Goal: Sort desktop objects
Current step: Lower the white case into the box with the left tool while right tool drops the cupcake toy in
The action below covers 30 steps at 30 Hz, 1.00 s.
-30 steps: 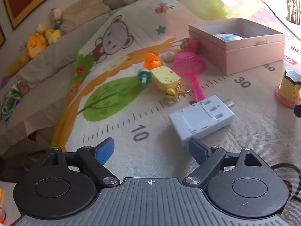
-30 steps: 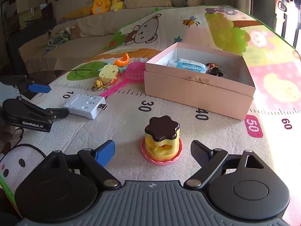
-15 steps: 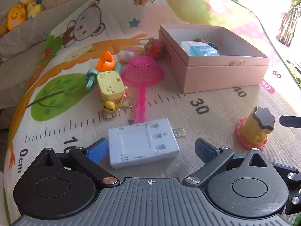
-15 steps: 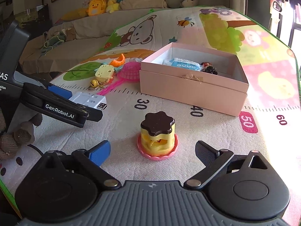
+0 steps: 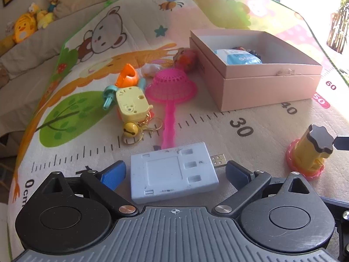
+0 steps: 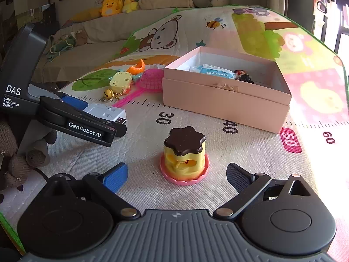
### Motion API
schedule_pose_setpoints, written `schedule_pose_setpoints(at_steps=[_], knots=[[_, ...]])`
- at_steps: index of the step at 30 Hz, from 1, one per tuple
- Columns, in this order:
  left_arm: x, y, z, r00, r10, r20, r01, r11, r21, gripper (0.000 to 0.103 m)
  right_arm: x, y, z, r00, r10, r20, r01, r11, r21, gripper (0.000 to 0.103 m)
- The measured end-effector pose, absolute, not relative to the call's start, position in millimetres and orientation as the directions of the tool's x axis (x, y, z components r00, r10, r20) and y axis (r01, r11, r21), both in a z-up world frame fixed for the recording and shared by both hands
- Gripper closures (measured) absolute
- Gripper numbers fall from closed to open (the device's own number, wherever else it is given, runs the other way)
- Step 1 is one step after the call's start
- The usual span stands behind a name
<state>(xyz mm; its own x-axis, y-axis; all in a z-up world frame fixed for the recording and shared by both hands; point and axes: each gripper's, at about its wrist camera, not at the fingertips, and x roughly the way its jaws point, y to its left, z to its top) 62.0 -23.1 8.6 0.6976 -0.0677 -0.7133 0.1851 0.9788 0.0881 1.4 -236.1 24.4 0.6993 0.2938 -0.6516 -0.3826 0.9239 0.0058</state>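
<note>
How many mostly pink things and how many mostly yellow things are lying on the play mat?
Mostly pink: 2 (box, sieve)
Mostly yellow: 2 (pudding toy, keychain toy)
Total: 4

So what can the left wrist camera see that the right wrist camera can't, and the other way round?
Only the left wrist view shows the left gripper from behind, its jaws closing around the pale blue card reader without pressing it yet, and a small reddish toy beside the box.

Only the right wrist view shows the right gripper open around the pudding toy, and a brown knitted toy at the mat's edge.

Both show the pink box, the pink strainer, the yellow keychain toy and the plush toys on the sofa.
</note>
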Motion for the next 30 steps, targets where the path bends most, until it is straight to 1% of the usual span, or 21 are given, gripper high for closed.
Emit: schedule_pose_setpoints(at_steps=[4,6,8,9,10,11,13,15,17,19,21,22,24,26,28,29,30], knots=[[56.4,-21.6,14.9,0.723,-0.072,-0.687,0.187,0.978,0.093,0.007,6.6,-234.6,26.5,0.71,0.286,-0.643,-0.37,0.929,0.005,0.007],[48.0,-21.6,19.9,0.737,-0.083,-0.671,0.204,0.974,0.103,0.007,13.3,-233.4,26.2,0.703,0.283,-0.652,-0.367,0.93,0.009,0.017],[38.0,-20.6,25.0,0.745,-0.095,-0.661,0.225,0.967,0.115,0.007,19.7,-232.0,25.6,0.697,0.287,-0.658,-0.367,0.93,0.017,0.035],[33.6,-19.6,27.4,0.745,-0.1,-0.659,0.234,0.965,0.118,0.007,22.5,-231.0,25.7,0.695,0.283,-0.661,-0.365,0.931,0.016,0.04],[29.4,-18.1,30.4,0.745,-0.107,-0.659,0.242,0.963,0.118,0.007,24.6,-230.2,27.2,0.69,0.276,-0.67,-0.368,0.93,0.005,0.057],[24.3,-15.4,36.0,0.743,-0.123,-0.658,0.254,0.961,0.107,0.007,25.0,-231.3,30.2,0.684,0.279,-0.674,-0.372,0.928,0.007,0.059],[16.8,-11.5,51.2,0.746,-0.166,-0.645,0.286,0.955,0.084,0.007,20.9,-240.0,46.0,0.677,0.308,-0.669,-0.393,0.919,0.025,0.059],[9.9,-11.4,74.4,0.767,-0.211,-0.606,0.324,0.942,0.082,0.007,14.7,-251.7,72.1,0.681,0.344,-0.646,-0.418,0.907,0.042,0.06],[8.7,-17.9,104.8,0.803,-0.261,-0.536,0.363,0.927,0.093,0.007,7.3,-268.1,113.8,0.729,0.37,-0.576,-0.429,0.903,0.038,0.06],[15.7,-29.9,130.1,0.832,-0.305,-0.464,0.395,0.912,0.109,0.007,7.3,-286.8,163.4,0.807,0.351,-0.475,-0.391,0.92,0.015,0.06],[29.0,-48.4,145.3,0.846,-0.347,-0.405,0.428,0.894,0.13,0.007,15.6,-299.7,194.8,0.853,0.332,-0.402,-0.36,0.933,0.005,0.06],[39.0,-60.2,149.0,0.85,-0.361,-0.384,0.44,0.887,0.14,0.007,23.1,-305.3,207.0,0.882,0.297,-0.365,-0.325,0.945,-0.017,0.06],[64.6,-83.6,148.4,0.839,-0.392,-0.377,0.466,0.876,0.128,0.007,38.0,-311.4,217.2,0.916,0.228,-0.331,-0.258,0.965,-0.049,0.059],[94.7,-106.6,140.5,0.814,-0.44,-0.38,0.505,0.859,0.085,0.007,60.5,-320.5,220.1,0.923,0.194,-0.332,-0.218,0.975,-0.037,0.059],[123.8,-128.2,126.5,0.776,-0.462,-0.429,0.535,0.843,0.058,0.006,76.4,-326.4,217.1,0.922,0.175,-0.347,-0.194,0.981,-0.022,0.059],[140.5,-138.1,114.6,0.757,-0.447,-0.477,0.531,0.846,0.049,0.006,86.1,-330.0,212.5,0.919,0.161,-0.361,-0.177,0.984,-0.011,0.059],[147.8,-141.4,105.5,0.749,-0.43,-0.505,0.519,0.854,0.042,0.006,91.0,-332.8,209.2,0.916,0.151,-0.371,-0.165,0.986,-0.006,0.059]])
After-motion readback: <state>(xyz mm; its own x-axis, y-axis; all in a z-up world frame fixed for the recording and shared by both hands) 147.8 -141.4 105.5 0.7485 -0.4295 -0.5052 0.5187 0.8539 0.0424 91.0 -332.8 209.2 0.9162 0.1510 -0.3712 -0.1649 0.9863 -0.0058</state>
